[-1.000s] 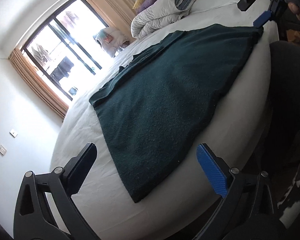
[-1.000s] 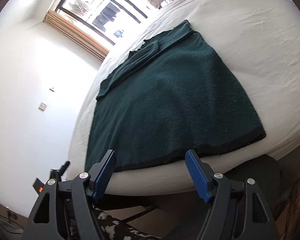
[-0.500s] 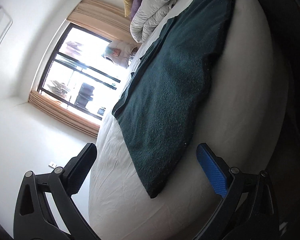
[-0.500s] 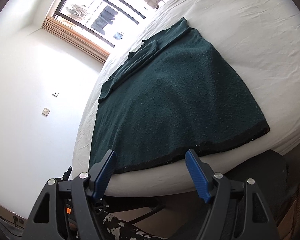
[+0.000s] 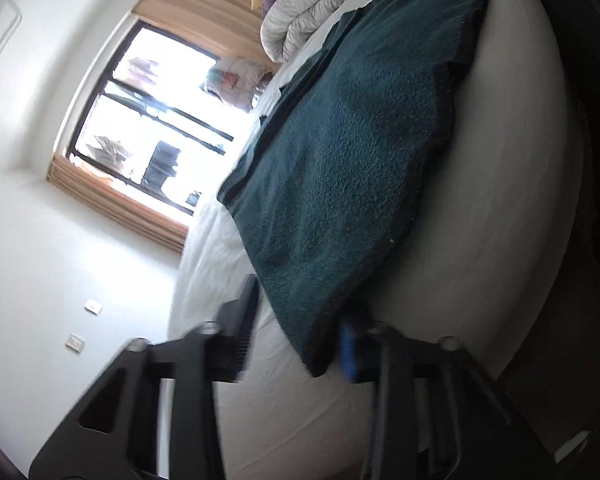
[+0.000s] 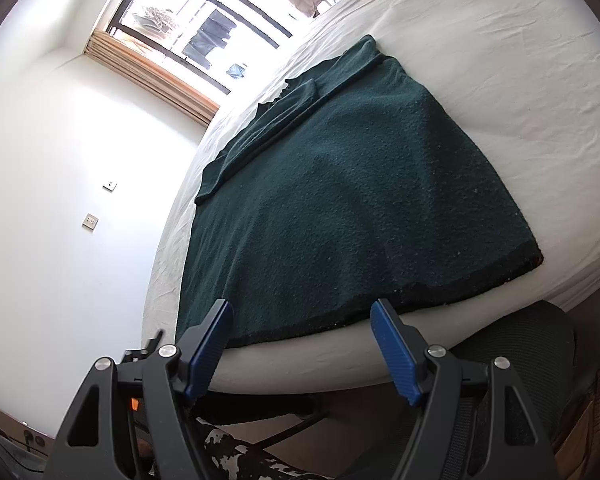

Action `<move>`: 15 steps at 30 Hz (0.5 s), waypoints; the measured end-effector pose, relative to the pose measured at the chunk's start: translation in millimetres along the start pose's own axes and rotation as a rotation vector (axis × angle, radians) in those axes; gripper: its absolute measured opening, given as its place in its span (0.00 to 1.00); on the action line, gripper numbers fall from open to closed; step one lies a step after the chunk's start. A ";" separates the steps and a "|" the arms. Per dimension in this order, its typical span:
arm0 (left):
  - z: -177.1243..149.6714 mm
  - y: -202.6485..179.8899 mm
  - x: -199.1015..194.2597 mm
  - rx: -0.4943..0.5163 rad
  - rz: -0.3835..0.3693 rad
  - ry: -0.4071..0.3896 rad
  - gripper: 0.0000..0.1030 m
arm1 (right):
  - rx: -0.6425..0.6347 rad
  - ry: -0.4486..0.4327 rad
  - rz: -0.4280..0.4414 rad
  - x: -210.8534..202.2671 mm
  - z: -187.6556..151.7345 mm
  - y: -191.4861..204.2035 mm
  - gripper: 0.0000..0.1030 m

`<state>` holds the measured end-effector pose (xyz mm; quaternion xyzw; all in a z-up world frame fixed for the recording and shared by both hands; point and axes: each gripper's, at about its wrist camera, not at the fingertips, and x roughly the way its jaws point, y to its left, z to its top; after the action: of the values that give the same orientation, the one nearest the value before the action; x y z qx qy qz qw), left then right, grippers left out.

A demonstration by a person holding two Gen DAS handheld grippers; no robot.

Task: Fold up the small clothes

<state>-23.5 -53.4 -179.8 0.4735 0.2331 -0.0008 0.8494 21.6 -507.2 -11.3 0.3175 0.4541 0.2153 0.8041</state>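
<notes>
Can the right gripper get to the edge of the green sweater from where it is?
Probably yes. The right gripper hangs with its jaws open just short of the dark green sweater, whose black hem lies along the near edge of the bed. Nothing stands between them, so a short push forward should reach the hem.

Garment [image 6: 352, 208] flat on bed [image 6: 500, 60], hem at near edge; quilt [image 5: 304, 20] behind.
</notes>
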 end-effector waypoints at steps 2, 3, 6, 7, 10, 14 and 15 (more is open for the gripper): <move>1.2 4.2 3.3 -0.022 -0.007 -0.005 0.23 | -0.022 -0.005 -0.016 -1.1 0.3 4.8 0.70; 2.3 6.5 5.2 -0.031 -0.013 -0.006 0.20 | -0.046 -0.015 -0.035 -3.0 0.8 9.4 0.70; 5.6 13.6 8.0 -0.069 -0.039 -0.019 0.04 | -0.130 -0.043 -0.102 -9.5 4.5 21.0 0.70; 5.2 16.1 6.4 -0.084 -0.052 -0.024 0.03 | -0.178 -0.056 -0.156 -11.7 5.3 26.7 0.70; 4.6 27.8 2.1 -0.147 -0.106 -0.037 0.03 | -0.419 -0.076 -0.383 -8.9 -0.7 52.0 0.70; 8.2 55.4 -3.3 -0.257 -0.167 -0.040 0.03 | -0.735 -0.038 -0.564 8.2 -21.2 77.7 0.70; 9.9 62.1 -5.4 -0.279 -0.175 -0.043 0.03 | -0.782 -0.028 -0.585 11.7 -24.9 79.7 0.70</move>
<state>-10.6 -28.3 -123.4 0.3286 0.2532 -0.0527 0.9084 1.1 -435.7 28.4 -0.1464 0.3987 0.1302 0.8959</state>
